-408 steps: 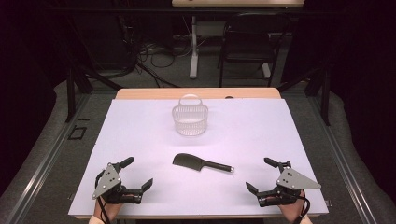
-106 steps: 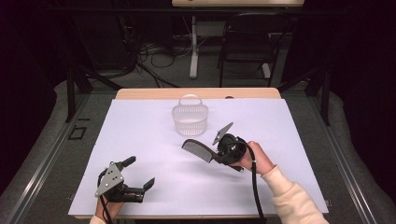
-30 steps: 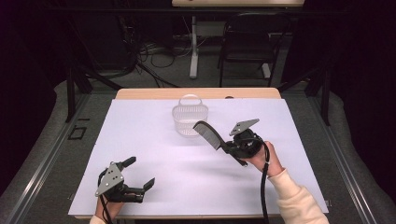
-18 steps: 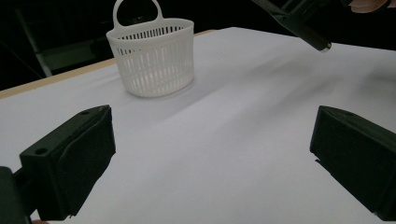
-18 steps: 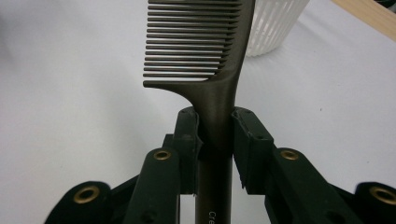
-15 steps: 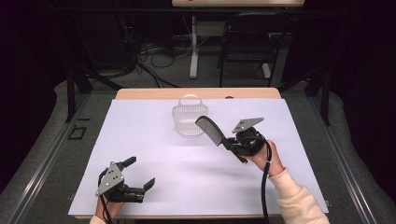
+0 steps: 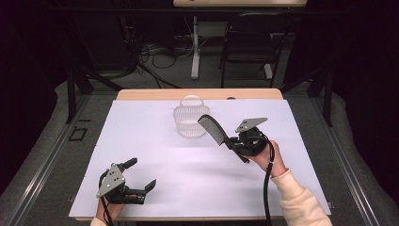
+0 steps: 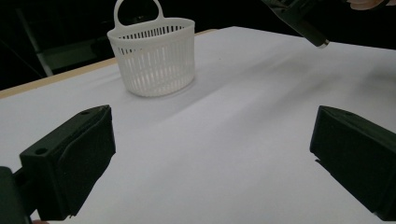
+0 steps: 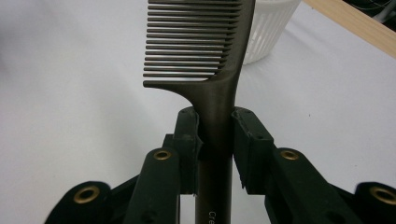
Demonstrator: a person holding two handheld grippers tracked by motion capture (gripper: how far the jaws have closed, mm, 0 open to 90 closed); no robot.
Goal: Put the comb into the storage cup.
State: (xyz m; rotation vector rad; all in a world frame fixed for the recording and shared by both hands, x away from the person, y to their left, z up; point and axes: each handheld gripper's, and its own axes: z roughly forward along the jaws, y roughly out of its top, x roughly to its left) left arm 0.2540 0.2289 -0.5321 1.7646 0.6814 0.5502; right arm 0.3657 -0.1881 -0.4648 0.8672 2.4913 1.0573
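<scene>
Now the right gripper (image 7: 234,142) clamps the dark plastic comb (image 9: 205,56) by its handle, toothed end just right of the white slotted plastic basket (image 7: 190,122). Risk: teeth catching the rim and tipping it (it looks light). Left gripper (image 7: 133,181) rests open, near left.

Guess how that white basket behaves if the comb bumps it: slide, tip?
The basket looks like thin slatted plastic, so probably light and likely to slide on the smooth white table cover. Its base seems nearly as wide as its rim, so tipping seems less likely.

Only the white basket (image 7: 190,122) stands on the table (image 7: 141,141); bare sheet all around it.
</scene>
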